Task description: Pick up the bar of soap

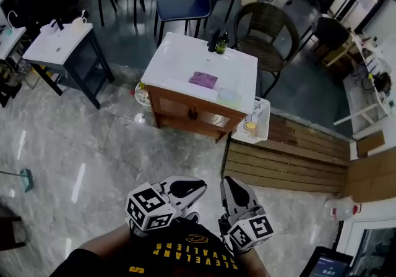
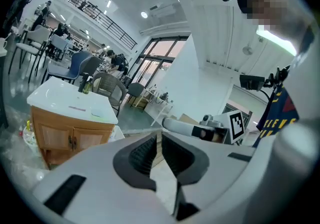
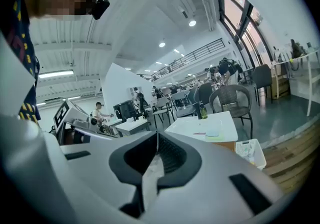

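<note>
We have not begun the task proper. Our left tongs and right tongs are both closed and empty, held close to our body and well apart from the table. The pale bar we take for the soap lies near the table's near edge, beside a pink cloth. The approach, the opening and the grasp are all left to do.

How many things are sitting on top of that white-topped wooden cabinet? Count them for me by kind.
Bottles: 2
Pink cloth: 1
Pale bar of soap: 1
Green pad under the soap: 1
Total: 5
</note>
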{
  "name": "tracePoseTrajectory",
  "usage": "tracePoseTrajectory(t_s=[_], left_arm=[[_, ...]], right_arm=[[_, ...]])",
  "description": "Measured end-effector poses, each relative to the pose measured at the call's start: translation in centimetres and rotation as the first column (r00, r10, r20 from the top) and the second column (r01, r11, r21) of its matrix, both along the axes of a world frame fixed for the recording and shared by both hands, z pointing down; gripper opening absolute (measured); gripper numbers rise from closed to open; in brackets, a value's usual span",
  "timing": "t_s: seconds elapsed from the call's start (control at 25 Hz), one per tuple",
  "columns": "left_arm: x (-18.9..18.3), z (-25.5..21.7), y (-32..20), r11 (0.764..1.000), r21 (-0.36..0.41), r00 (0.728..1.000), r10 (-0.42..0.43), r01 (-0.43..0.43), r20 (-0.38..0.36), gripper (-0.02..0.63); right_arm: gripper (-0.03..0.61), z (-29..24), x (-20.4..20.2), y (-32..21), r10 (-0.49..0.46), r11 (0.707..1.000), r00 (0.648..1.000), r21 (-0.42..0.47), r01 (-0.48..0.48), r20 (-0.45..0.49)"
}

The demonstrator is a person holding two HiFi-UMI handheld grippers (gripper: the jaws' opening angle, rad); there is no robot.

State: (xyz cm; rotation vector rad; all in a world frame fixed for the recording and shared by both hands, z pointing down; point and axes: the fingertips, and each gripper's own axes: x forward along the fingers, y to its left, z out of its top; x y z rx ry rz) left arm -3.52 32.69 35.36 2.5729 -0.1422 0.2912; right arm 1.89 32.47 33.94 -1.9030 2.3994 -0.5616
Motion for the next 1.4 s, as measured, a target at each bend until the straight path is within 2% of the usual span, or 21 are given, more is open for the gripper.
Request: tracePoseTrajectory(t_s=[0.16,0.44,0.76,1.16,1.28,1.4], left_arm=[[-1.7,-0.4,-4.7,0.999,0.019,0.999,0.030,-0.029,-0.026,0.032],[-4.7,0.7,-10.6,0.999,0.004,0.998,0.050,-0.050,-0.027,0.032],[-4.7,1.2,-14.5,0.998,-0.009,0.998,0.055,-0.055,-0.035,0.032],[-3.4,2.0,-18.9,1.000,0.025,1.000,-0.010,0.010,0.021,0.033],[-1.6,2.2,-20.9,0.999,0.024,0.999,-0.035,0.035,0.033,0.033],[1.0,1.7,-22.8,0.998,-0.009,0.998,-0.062,0.062,0.017,0.034]], right_arm=[[0.018,-0.2,-1.4,-4.0,0.037,0.999,0.999,-0.009,-0.037,-0.020],[0.018,0.8,-3.3,-8.8,0.068,0.996,0.997,-0.062,-0.070,-0.027],[0.018,1.5,-3.9,-12.8,0.030,0.995,0.998,-0.094,-0.035,-0.047],[0.018,3.0,0.5,-18.6,-0.009,0.997,0.998,-0.082,0.004,-0.058],[0.018,3.0,2.6,-20.8,-0.019,0.997,0.999,-0.071,0.016,-0.051],[0.019,3.5,5.0,-22.7,-0.034,0.996,0.999,-0.079,0.031,-0.031]])
